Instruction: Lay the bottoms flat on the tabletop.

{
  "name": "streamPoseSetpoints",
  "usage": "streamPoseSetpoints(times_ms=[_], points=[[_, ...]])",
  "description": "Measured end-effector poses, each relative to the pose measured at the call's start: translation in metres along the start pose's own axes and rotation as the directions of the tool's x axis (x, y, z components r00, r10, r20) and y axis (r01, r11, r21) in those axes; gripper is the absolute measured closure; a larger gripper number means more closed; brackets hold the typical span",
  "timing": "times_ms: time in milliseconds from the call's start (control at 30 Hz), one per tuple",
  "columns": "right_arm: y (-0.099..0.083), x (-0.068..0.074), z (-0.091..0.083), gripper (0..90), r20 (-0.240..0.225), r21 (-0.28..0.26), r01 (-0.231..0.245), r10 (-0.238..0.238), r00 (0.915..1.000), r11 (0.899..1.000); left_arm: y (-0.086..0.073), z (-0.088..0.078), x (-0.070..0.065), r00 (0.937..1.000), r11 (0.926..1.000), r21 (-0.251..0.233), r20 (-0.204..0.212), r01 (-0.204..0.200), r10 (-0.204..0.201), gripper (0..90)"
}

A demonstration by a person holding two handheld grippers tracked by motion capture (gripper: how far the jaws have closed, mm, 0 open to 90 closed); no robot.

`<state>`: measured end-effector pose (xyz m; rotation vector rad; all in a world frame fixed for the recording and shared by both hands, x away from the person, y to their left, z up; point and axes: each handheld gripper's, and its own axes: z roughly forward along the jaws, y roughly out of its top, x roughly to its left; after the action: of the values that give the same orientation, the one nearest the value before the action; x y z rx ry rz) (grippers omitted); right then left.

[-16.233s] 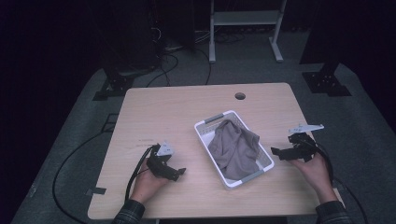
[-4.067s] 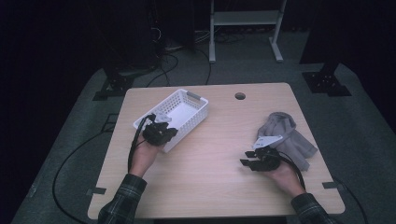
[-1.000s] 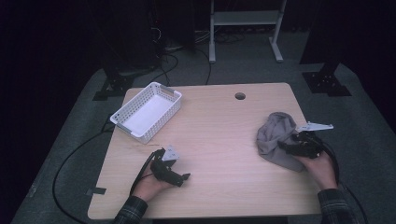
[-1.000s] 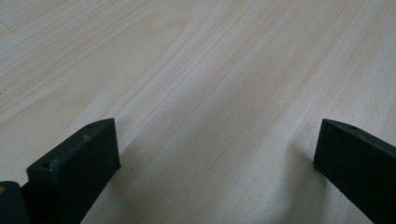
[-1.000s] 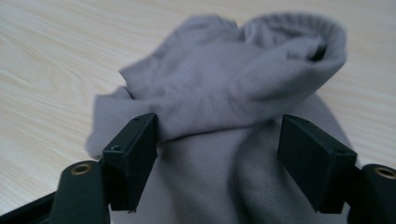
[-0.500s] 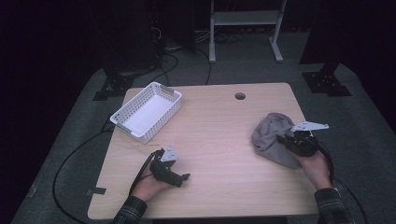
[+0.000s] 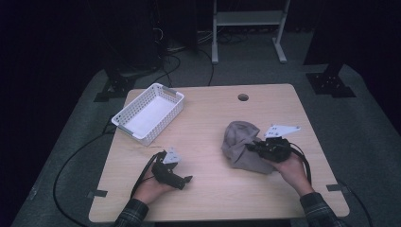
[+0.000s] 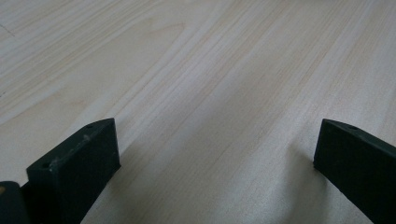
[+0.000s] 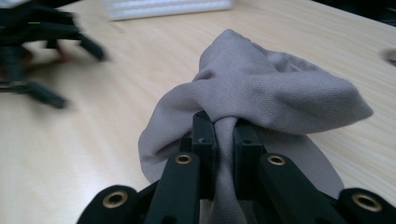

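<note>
Clamped tight on a bunched fold of grey cloth [image 9: 261,93], the right gripper [image 9: 225,135] has just been closing, and the fabric is pinched between its black fingers [image 9: 204,140] at centre bottom of the right gripper view. Seen from above, the cloth [image 7: 241,146] sits as a crumpled heap in the right half of the frame, on the wooden table [image 7: 208,118], with the right gripper [image 7: 265,147] against its right edge. The left gripper [image 7: 182,178] rests at lower centre-left, jaws spread wide over bare wood, gripping nothing. A white basket [image 7: 150,112] stands empty at upper left, well apart from the cloth. The hold takes in only a narrow gather, so most of the fabric hangs loose; a quick pull could draw the fold out from between the jaws, or a trailing edge could drag on the tabletop and leave the cloth lying short of wherever it is headed.
</note>
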<state>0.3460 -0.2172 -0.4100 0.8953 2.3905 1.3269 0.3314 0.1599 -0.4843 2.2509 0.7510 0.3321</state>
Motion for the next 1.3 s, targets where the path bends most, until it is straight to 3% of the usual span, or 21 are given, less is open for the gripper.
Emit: streamPoseSetpoints(times_ms=[33, 67, 100, 167, 233, 333, 433, 500, 667, 733, 833, 867, 967, 1067, 1100, 1167, 1200, 1233, 1267, 1300], points=[[0.0, 0.0, 0.0, 82.0, 0.0, 0.0, 0.0, 0.0, 1.0, 1.0, 0.0, 0.0, 0.0, 1.0, 1.0, -0.001, 0.0, 0.0, 0.0, 0.0], [0.003, 0.009, 0.004, 82.0, -0.061, -0.002, 0.024, -0.024, 0.9978, 1.0, 0.0, 0.0, 0.0, 1.0, 1.0, -0.001, 0.0, 0.0, 0.0, 0.0], [0.003, 0.009, 0.004, 82.0, -0.061, -0.002, 0.024, -0.024, 0.9978, 1.0, 0.0, 0.0, 0.0, 1.0, 1.0, -0.001, 0.0, 0.0, 0.0, 0.0], [0.003, 0.015, 0.008, 80.1, -0.111, 0.006, 0.062, -0.061, 0.9919, 0.998, 0.0, 0.0, 0.0, 1.0, 1.0, -0.001, -0.001, 0.0, 0.0, 0.0], [0.002, 0.015, 0.008, 78.8, -0.099, 0.009, 0.065, -0.063, 0.9931, 0.998, 0.0, 0.0, 0.0, 1.0, 1.0, -0.001, -0.001, 0.001, -0.001, 0.0], [-0.003, 0.004, 0.007, 69.7, 0.0, 0.029, 0.029, -0.029, 0.9996, 0.999, 0.0, 0.0, 0.0, 1.0, 1.0, 0.001, -0.001, -0.002, 0.002, 0.0], [-0.005, -0.006, -0.001, 67.5, 0.049, 0.021, -0.005, 0.004, 0.9988, 1.0, 0.0, 0.0, 0.0, 1.0, 1.0, -0.001, -0.001, 0.0, 0.0, 0.0], [-0.006, -0.008, -0.004, 66.4, 0.05, 0.014, -0.017, 0.016, 0.9986, 1.0, 0.0, 0.0, 0.0, 1.0, 1.0, 0.002, -0.001, -0.002, 0.002, 0.0], [-0.005, -0.001, -0.016, 62.5, -0.01, -0.021, -0.024, 0.024, 0.9997, 0.999, 0.0, 0.0, 0.0, 1.0, 1.0, -0.001, -0.002, 0.0, 0.0, 0.0], [-0.004, 0.012, -0.01, 60.0, -0.058, -0.01, -0.003, 0.002, 0.9983, 1.0, 0.0, 0.0, 0.0, 1.0, 1.0, 0.002, -0.002, -0.001, 0.001, 0.0], [0.0, 0.022, -0.002, 58.4, -0.077, -0.001, 0.017, -0.017, 0.9969, 1.0, 0.0, 0.0, 0.0, 1.0, 1.0, 0.002, -0.003, -0.001, 0.001, 0.0], [0.004, 0.032, 0.01, 56.5, -0.098, 0.008, 0.04, -0.039, 0.9944, 0.999, 0.0, 0.0, 0.0, 1.0, 1.0, 0.002, -0.003, 0.0, 0.0, 0.0], [0.01, 0.041, 0.026, 53.6, -0.097, 0.033, 0.065, -0.061, 0.9934, 0.997, 0.0, 0.0, 0.0, 1.0, 1.0, 0.0, -0.005, 0.004, -0.004, 0.0], [0.01, 0.043, 0.035, 50.4, -0.067, 0.063, 0.086, -0.081, 0.9945, 0.994, 0.001, 0.0, -0.001, 0.9999, 1.0, 0.003, -0.012, 0.008, -0.008, 0.0], [0.007, 0.043, 0.043, 47.8, -0.014, 0.109, 0.094, -0.093, 0.9955, 0.99, 0.005, 0.001, -0.002, 0.9991, 0.9991, 0.029, -0.032, 0.03, -0.029, 0.0], [0.006, 0.042, 0.043, 47.8, -0.009, 0.116, 0.105, -0.104, 0.9945, 0.988, 0.008, 0.002, -0.003, 0.9983, 0.9981, 0.038, -0.033, 0.049, -0.048, 1.9], [0.004, 0.042, 0.042, 47.7, -0.012, 0.116, 0.105, -0.104, 0.9945, 0.988, 0.012, 0.002, -0.003, 0.9983, 0.9973, 0.047, -0.012, 0.057, -0.056, 1.9], [0.003, 0.042, 0.039, 46.8, -0.031, 0.109, 0.09, -0.087, 0.9957, 0.99, 0.018, 0.002, -0.004, 0.9975, 0.9974, 0.02, 0.016, 0.069, -0.069, 3.1], [0.002, 0.043, 0.038, 46.3, -0.042, 0.108, 0.09, -0.086, 0.9954, 0.99, 0.018, 0.002, -0.004, 0.9975, 0.9974, 0.02, 0.016, 0.069, -0.069, 3.7], [0.001, 0.044, 0.037, 44.9, -0.057, 0.106, 0.094, -0.088, 0.9945, 0.99, 0.026, 0.001, -0.006, 0.9946, 0.9944, -0.049, 0.05, 0.093, -0.091, 4.9]])
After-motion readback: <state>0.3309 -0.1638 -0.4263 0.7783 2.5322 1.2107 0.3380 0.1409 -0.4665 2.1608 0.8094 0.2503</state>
